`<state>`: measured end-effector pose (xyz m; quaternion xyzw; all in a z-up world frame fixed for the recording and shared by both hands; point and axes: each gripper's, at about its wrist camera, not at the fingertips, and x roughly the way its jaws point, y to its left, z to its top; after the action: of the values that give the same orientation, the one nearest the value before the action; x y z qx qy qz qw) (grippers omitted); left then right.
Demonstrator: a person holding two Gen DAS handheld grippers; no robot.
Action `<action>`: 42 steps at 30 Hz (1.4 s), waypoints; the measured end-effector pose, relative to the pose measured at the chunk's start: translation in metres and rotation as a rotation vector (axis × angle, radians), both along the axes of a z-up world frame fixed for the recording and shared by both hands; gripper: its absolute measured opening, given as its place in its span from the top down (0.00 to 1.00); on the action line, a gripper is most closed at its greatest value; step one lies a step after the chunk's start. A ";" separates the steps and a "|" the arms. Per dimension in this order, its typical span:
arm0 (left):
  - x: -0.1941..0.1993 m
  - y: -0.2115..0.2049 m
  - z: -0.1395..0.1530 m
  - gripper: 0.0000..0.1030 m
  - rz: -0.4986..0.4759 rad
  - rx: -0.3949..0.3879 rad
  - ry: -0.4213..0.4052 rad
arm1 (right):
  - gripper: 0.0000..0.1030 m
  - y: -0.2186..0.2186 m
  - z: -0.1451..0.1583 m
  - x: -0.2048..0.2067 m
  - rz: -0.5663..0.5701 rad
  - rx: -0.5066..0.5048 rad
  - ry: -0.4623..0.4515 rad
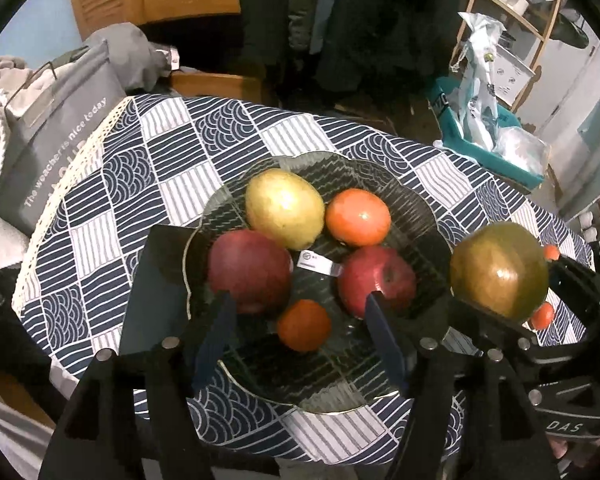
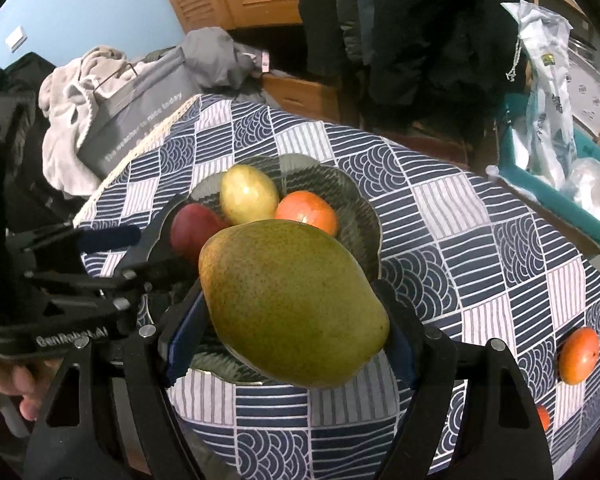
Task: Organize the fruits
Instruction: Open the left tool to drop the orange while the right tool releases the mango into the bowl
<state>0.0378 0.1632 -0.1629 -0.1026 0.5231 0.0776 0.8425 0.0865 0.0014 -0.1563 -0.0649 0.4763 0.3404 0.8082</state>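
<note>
Fruits are the work items: five already lie in the plate (image 1: 428,216), a dark ribbed-glass dish with a scalloped rim. They are a yellow mango (image 1: 284,208), an orange fruit (image 1: 358,217), two glossy red apples (image 1: 250,270) and a small tangerine (image 1: 304,325).

Step in hand, as judged: transfer of a further fruit. The right claw (image 2: 292,312) grasps the green mango (image 2: 292,300), a large speckled oval clamped between blue pads and held above the plate's near rim.

The left claw (image 1: 296,312) is released, its jaws spread, empty, over the near side of the plate.

Next move: lower the green mango into a free gap and release gently; its rounded skin may roll. A loose orange (image 2: 578,356) lies on the patterned cloth surface (image 2: 460,240), well right of the plate.
</note>
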 end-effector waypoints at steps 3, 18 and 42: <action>-0.002 0.006 0.000 0.33 0.020 0.008 0.021 | 0.24 0.002 -0.003 -0.002 0.007 -0.001 0.012; -0.023 0.030 0.007 0.31 0.096 0.038 0.044 | 0.23 0.042 -0.038 -0.025 0.124 -0.061 0.107; -0.031 0.018 0.045 0.31 0.066 0.013 -0.063 | 0.23 0.003 0.032 -0.012 -0.048 -0.068 -0.100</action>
<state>0.0070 0.1811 -0.1182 -0.1168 0.4920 0.1053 0.8563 0.0749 0.0046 -0.1239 -0.0977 0.4482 0.3007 0.8361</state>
